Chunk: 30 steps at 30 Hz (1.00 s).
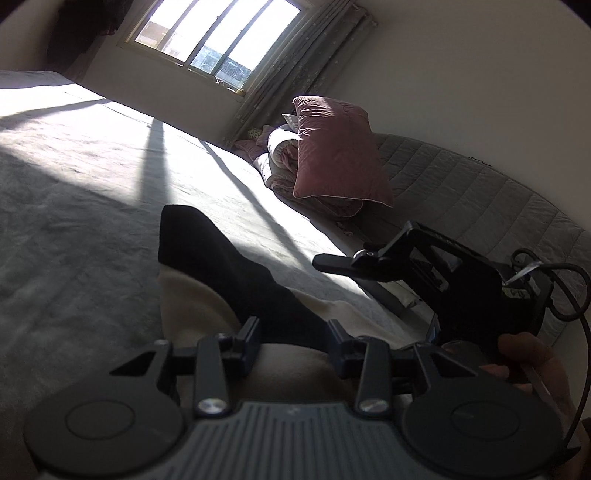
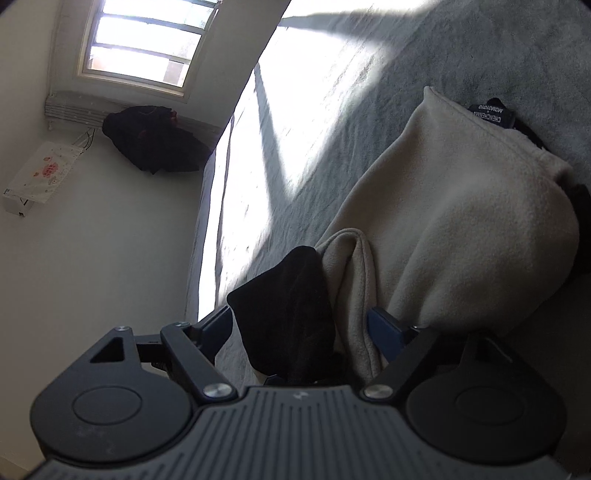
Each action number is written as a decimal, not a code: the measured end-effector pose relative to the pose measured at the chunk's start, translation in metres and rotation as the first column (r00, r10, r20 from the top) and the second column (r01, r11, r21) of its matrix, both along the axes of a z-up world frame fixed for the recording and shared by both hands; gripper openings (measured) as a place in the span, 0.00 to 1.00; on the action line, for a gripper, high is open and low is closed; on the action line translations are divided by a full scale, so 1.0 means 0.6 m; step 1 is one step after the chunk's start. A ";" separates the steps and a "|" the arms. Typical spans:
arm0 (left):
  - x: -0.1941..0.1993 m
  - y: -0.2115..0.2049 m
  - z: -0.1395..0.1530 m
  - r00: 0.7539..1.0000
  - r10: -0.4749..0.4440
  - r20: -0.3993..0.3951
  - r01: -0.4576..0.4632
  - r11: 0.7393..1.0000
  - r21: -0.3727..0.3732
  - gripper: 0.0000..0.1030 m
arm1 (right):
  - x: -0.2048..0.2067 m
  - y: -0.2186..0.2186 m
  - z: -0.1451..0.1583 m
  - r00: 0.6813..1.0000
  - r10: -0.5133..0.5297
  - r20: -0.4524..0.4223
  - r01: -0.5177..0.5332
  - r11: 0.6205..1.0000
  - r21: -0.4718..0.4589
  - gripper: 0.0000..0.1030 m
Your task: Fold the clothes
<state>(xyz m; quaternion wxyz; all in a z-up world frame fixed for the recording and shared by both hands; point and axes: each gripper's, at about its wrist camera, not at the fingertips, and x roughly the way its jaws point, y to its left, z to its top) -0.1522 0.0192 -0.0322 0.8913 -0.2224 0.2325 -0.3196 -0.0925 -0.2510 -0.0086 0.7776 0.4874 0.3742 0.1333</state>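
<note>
A cream fleece garment (image 2: 461, 206) with black trim lies on the grey bed (image 2: 332, 110). In the left wrist view its cream body (image 1: 192, 310) and a black part (image 1: 221, 258) lie just ahead of my left gripper (image 1: 291, 332), whose jaws stand apart with the fabric between them. My right gripper (image 2: 299, 325) has its jaws apart around a black cuff (image 2: 288, 310) and a cream fold (image 2: 354, 280). The right gripper also shows in the left wrist view (image 1: 424, 273), held in a hand, to the right of the garment.
A pink pillow (image 1: 340, 155) leans on rolled bedding (image 1: 280, 155) at the grey quilted headboard (image 1: 480, 192). A window (image 1: 218, 33) with curtains is behind. Dark clothes (image 2: 155, 140) hang on a radiator by the wall. Sunlight patches cross the bed.
</note>
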 end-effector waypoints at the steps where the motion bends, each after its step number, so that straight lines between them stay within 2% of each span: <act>1: -0.001 0.003 0.000 1.000 -0.010 0.001 0.010 1.000 -0.004 0.37 | -0.001 0.008 0.003 1.000 0.008 -0.001 -0.008 0.999 -0.035 0.70; 2: -0.002 0.006 0.000 1.000 -0.015 0.002 0.015 1.000 -0.009 0.37 | -0.001 0.017 0.006 1.000 0.020 0.000 -0.020 0.997 -0.078 0.54; 3: -0.003 0.011 -0.001 1.000 -0.012 0.001 0.012 1.000 -0.018 0.38 | -0.003 0.027 0.008 0.999 0.033 0.001 -0.033 0.992 -0.125 0.29; 4: -0.004 0.016 0.000 1.000 -0.010 0.001 0.010 1.000 -0.027 0.39 | -0.005 0.035 0.009 0.999 0.042 0.008 -0.040 0.986 -0.162 0.24; 7: -0.008 0.032 0.006 1.000 -0.003 0.007 0.003 0.998 -0.056 0.41 | -0.017 0.046 0.020 0.997 0.054 0.054 -0.041 0.975 -0.220 0.23; 9: -0.009 0.046 0.012 1.000 0.008 0.015 -0.006 0.996 -0.088 0.43 | -0.025 0.041 0.030 0.994 0.066 0.092 -0.046 0.978 -0.205 0.22; 14: 0.002 0.065 0.025 0.997 0.073 0.008 -0.071 0.989 -0.128 0.43 | -0.023 0.015 0.064 0.982 0.098 0.159 -0.065 0.977 -0.201 0.22; 21: 0.020 0.022 0.042 0.997 0.067 0.037 -0.064 0.995 -0.079 0.40 | -0.020 -0.036 0.065 0.976 0.097 0.193 -0.066 0.985 -0.157 0.22; 27: 0.040 -0.025 0.038 0.999 0.026 0.025 -0.024 0.998 -0.060 0.27 | -0.019 -0.101 0.054 0.980 0.045 0.195 -0.025 0.994 -0.104 0.22; 30: 0.044 -0.056 0.036 0.999 -0.022 0.030 0.022 1.000 -0.010 0.21 | -0.020 -0.133 0.045 0.981 0.016 0.191 -0.002 0.997 -0.078 0.22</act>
